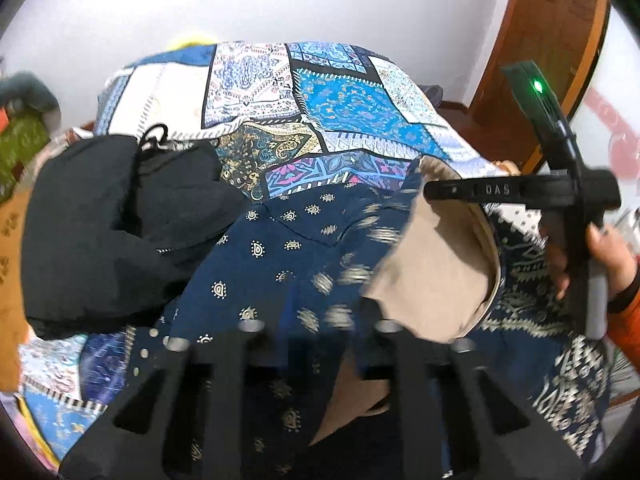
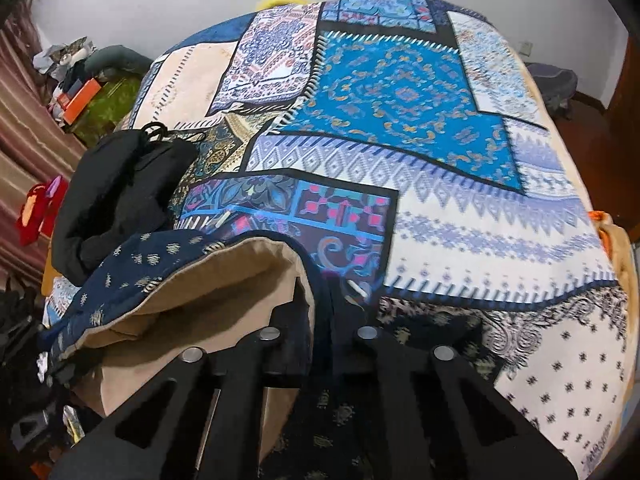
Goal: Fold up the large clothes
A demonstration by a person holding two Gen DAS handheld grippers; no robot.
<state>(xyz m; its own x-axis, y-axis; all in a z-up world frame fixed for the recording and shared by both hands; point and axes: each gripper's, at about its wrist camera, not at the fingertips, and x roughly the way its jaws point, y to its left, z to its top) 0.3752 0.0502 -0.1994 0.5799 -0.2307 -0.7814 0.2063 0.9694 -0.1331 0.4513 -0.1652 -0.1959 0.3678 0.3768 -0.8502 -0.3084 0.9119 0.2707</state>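
Observation:
A large navy garment [image 1: 288, 264] with gold paisley print and a tan lining [image 1: 436, 264] lies bunched on the patchwork bedspread [image 1: 340, 108]. My left gripper [image 1: 316, 344] is shut on a fold of it, with cloth draped between and over the fingers. My right gripper [image 2: 320, 340] is shut on the garment's navy edge [image 2: 316, 344], with the tan lining [image 2: 224, 292] bulging to its left. The right gripper's body [image 1: 560, 192] and the hand holding it show at the right of the left wrist view.
A black garment [image 1: 104, 232] is heaped at the left of the bed, also in the right wrist view [image 2: 116, 196]. A wooden door [image 1: 548, 40] stands at the right. Clutter and a green surface [image 2: 100, 108] lie left of the bed by a striped curtain [image 2: 24, 128].

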